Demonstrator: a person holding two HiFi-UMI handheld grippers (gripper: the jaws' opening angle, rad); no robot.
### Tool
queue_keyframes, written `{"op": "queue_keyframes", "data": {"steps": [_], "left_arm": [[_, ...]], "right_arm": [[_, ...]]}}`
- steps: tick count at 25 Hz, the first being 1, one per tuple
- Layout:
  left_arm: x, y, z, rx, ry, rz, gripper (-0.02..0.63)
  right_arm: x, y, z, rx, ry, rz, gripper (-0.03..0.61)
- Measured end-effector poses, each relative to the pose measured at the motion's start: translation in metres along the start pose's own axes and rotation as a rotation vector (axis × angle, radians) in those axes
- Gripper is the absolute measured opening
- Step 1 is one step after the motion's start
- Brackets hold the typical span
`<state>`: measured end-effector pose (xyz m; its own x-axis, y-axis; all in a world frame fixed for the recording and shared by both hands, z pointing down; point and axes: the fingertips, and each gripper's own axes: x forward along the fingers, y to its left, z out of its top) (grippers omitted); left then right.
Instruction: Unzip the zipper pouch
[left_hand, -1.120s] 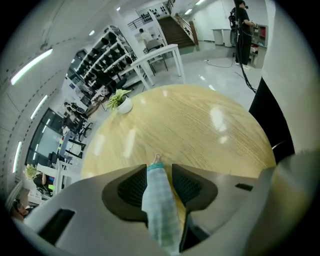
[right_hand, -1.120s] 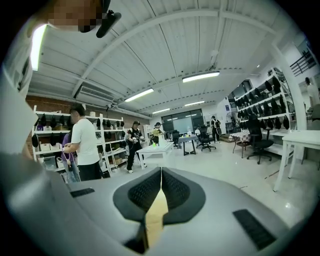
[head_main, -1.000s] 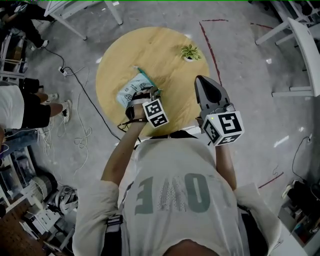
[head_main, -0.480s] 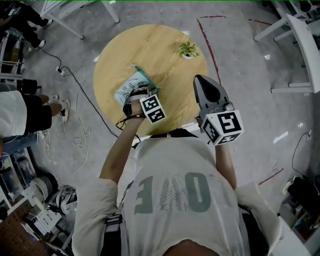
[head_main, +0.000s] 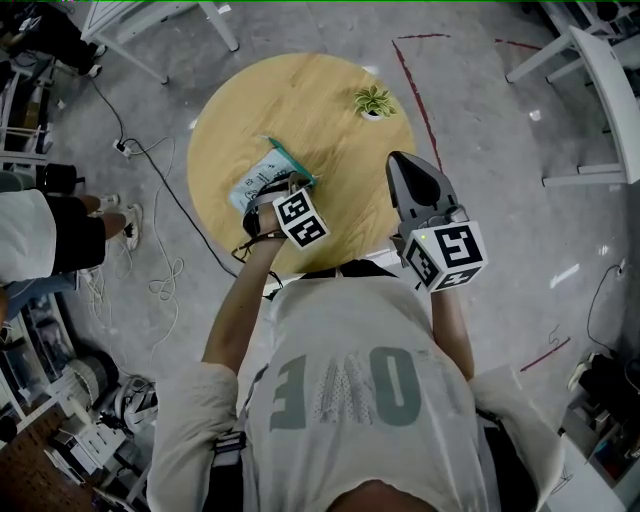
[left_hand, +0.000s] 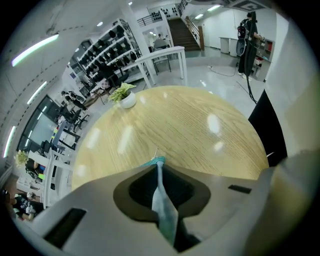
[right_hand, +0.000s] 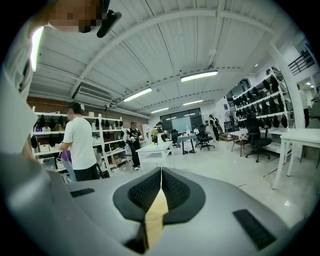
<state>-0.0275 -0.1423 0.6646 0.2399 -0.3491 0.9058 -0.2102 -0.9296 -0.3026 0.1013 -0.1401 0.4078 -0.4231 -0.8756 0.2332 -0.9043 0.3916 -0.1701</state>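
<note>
Zipper pouch (head_main: 258, 175): pale, with a teal band along one edge; it lies on the left half of the round wooden table (head_main: 320, 100), toward the near-left edge; whether it lies fully flat cannot be told from the head view

Left gripper (left_hand: 157, 162): pointed steeply down at the end of the pouch nearest the person; its jaws have just been closing, and the left gripper view shows them pinching a thin fold of the pale fabric, which runs edge-on between the pads; the teal band shows at the fingertips, and a small pale tab projects just beyond them; its marker cube (head_main: 300, 218) sits above the table's near-left edge

Right gripper (right_hand: 161, 171): held over the near-right edge of the table, well apart from the pouch, pointing almost level; its pads are pressed together along their whole length with nothing between them; its marker cube (head_main: 447, 255) sits just in front of the person's chest

Small potted plant (head_main: 378, 102): upright near the far-right edge of the table

Cable (head_main: 160, 190): loose on the grey floor to the left of the table
</note>
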Motion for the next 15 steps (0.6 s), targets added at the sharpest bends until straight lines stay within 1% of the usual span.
{"op": "queue_keyframes", "data": {"steps": [3, 6, 9, 12, 13, 15], "left_arm": [[-0.018, 0.016, 0.010, -0.050, -0.061, 0.035, 0.044], [-0.050, 0.039, 0.025, -0.132, -0.178, 0.073, 0.041], [-0.091, 0.058, 0.043, -0.216, -0.334, 0.088, 0.041], [-0.133, 0.073, 0.057, -0.280, -0.501, 0.095, 0.040], [-0.148, 0.076, 0.061, -0.288, -0.560, 0.096, 0.040], [-0.178, 0.080, 0.068, -0.281, -0.682, 0.094, 0.040]], "right_arm": [[0.001, -0.001, 0.004, -0.005, -0.012, 0.004, 0.031], [0.003, 0.002, 0.013, -0.011, -0.035, 0.023, 0.031], [0.001, 0.007, 0.024, 0.000, -0.075, 0.067, 0.031], [0.002, 0.014, 0.035, 0.002, -0.113, 0.121, 0.031], [0.003, 0.018, 0.038, -0.004, -0.120, 0.136, 0.031], [0.003, 0.024, 0.044, -0.018, -0.127, 0.163, 0.031]]}}
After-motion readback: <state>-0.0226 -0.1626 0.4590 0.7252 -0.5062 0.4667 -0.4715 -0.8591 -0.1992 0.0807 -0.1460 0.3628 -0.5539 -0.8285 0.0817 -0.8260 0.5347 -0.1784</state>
